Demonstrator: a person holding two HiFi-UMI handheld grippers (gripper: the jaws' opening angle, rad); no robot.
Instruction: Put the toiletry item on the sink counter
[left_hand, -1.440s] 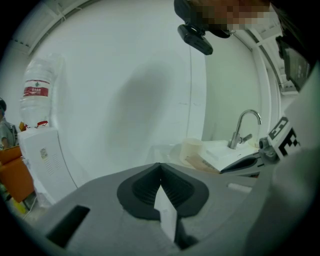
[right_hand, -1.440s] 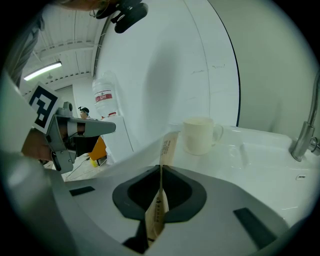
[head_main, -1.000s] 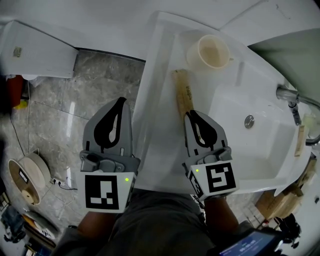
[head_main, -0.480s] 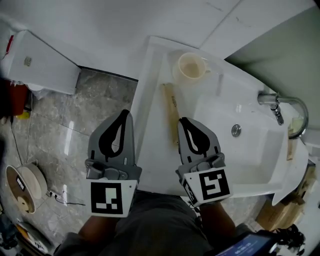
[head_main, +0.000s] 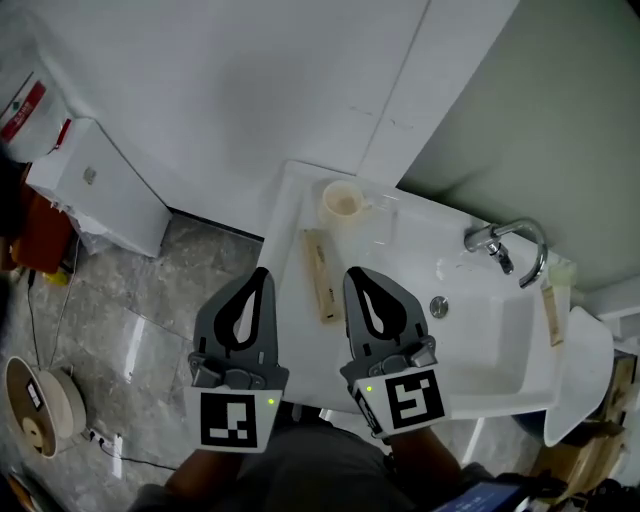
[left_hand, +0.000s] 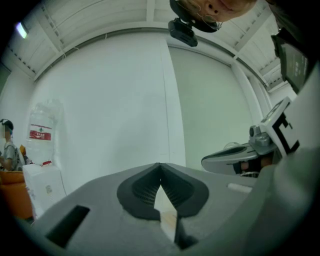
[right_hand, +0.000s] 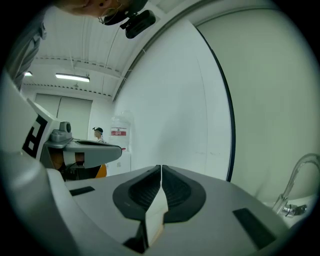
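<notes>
You hold both grippers side by side at the near edge of the sink counter (head_main: 300, 200), neither on anything; your left gripper (head_main: 262, 273) has its jaws pressed together at the tips, as its own view confirms (left_hand: 160, 169), with nothing caught between them; your right gripper (head_main: 352, 272) is likewise closed and empty, tips meeting (right_hand: 161, 170); the long beige toiletry box (head_main: 320, 275) lies flat on the counter's left ledge, and in the head view it shows between the two grippers' tips, touching neither; beyond its far end stands a cream cup (head_main: 342, 200), upright, near the back corner; to the box's right the basin (head_main: 480, 330) drops away, with its drain (head_main: 438, 306) near your right gripper and the chrome faucet (head_main: 505, 240) at the back, also seen low at the right of the right gripper view (right_hand: 295, 195).
</notes>
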